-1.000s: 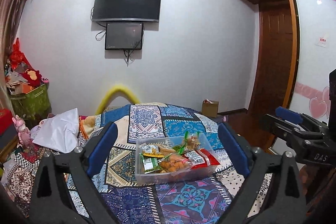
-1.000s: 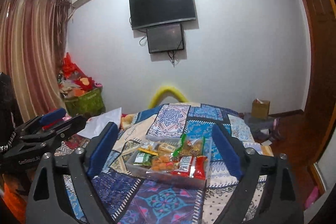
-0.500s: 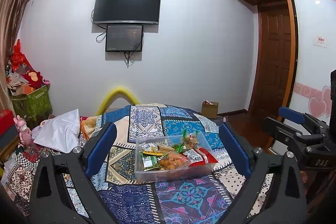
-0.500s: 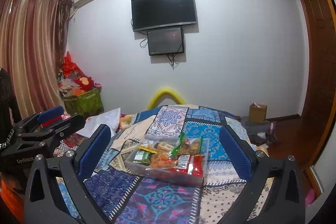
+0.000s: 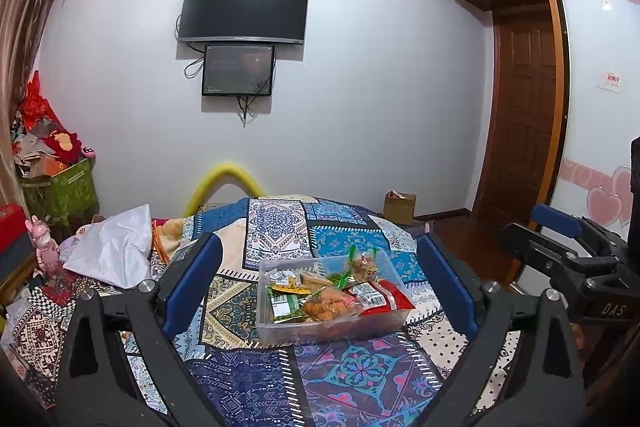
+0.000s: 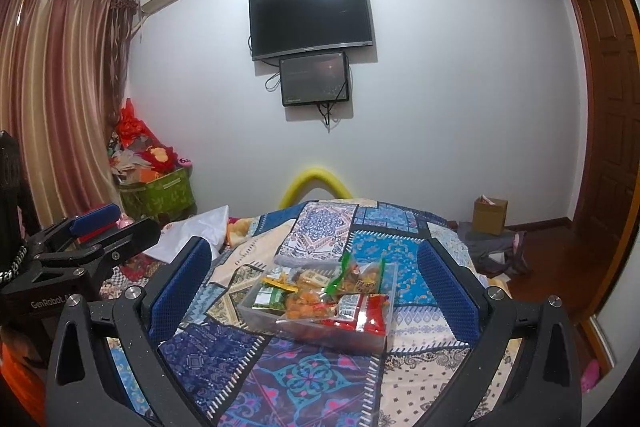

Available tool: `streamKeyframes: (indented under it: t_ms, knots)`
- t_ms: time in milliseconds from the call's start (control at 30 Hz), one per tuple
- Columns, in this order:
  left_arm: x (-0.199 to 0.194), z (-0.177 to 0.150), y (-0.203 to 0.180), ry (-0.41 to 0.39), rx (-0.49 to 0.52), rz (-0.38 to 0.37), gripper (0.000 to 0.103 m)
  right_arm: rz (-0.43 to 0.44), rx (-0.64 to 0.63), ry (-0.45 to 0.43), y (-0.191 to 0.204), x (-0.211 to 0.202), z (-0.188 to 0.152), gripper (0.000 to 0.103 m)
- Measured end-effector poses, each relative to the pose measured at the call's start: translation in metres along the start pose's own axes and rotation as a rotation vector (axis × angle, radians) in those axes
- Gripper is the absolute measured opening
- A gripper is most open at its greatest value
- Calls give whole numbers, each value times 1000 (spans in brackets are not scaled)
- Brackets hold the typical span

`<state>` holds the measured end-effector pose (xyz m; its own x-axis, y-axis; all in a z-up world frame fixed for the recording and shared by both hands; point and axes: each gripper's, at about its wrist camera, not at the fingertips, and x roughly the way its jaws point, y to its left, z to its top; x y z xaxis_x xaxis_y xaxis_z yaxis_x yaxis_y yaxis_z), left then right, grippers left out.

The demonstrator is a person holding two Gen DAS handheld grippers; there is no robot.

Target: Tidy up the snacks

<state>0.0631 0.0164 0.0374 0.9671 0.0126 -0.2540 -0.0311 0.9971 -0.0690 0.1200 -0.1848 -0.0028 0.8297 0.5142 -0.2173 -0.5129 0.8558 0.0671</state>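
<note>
A clear plastic bin [image 5: 276,331] full of snack packets sits on a patchwork-covered surface [image 5: 352,367]. Inside lie a red packet [image 5: 386,301], an orange snack bag [image 5: 328,307] and green packets [image 5: 284,305]. The bin also shows in the right wrist view [image 6: 320,337]. My left gripper [image 5: 320,291] is open and empty, held back from the bin. My right gripper [image 6: 316,291] is open and empty, also back from it. Each gripper shows at the edge of the other's view.
A white bag [image 5: 114,253] lies left on the cover. A green basket of clutter [image 5: 60,191] stands by the curtain. A cardboard box [image 5: 400,207] sits on the floor by the wooden door [image 5: 524,123]. A television [image 5: 244,9] hangs on the wall.
Both grippers have drawn slightly back and up, so the bin sits a little lower in the views. Jaws stay wide open. The snacks have not moved.
</note>
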Motion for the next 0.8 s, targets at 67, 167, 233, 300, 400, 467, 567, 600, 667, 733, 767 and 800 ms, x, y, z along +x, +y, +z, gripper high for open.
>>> streamKeyframes:
  t_ms: [67,167,233,300,400,467,567,600,667,733,767,800]
  knots:
    - [0,0,-1,1,2,0,99,-1,1,1,0,0,0,103]
    - [0,0,-1,-1,4,1,99,1,6,3,-1,0,1,103]
    - [0,0,-1,1,3,0,99,-1,7,2,-1,-1,1,103]
    - [0,-1,-2,0,5,-1,99,-2,7,1,-2,-2,1,103]
    - [0,-1,-2,3,3,-3,99,-2,7,0,-2,-2,2,103]
    - [0,-1,-2,6,1,-5,99,-4,7,0,-2,-3,2,103]
    - [0,-2,-2,9,0,-9,99,-2,8,2,-3,-2,2,103]
    - [0,-2,-2,9,1,-11,99,-3,7,1,-3,-2,2,103]
    - [0,-1,-3,9,5,-13,99,-4,9,3,-3,-2,3,103]
    - [-2,-1,-4,3,10,-18,99,-3,11,4,-3,-2,3,103]
    - [-3,-1,-4,0,13,-21,99,-4,10,3,-2,-2,4,103]
    - [-3,-1,-5,-3,16,-21,99,-4,10,4,-2,-2,3,103]
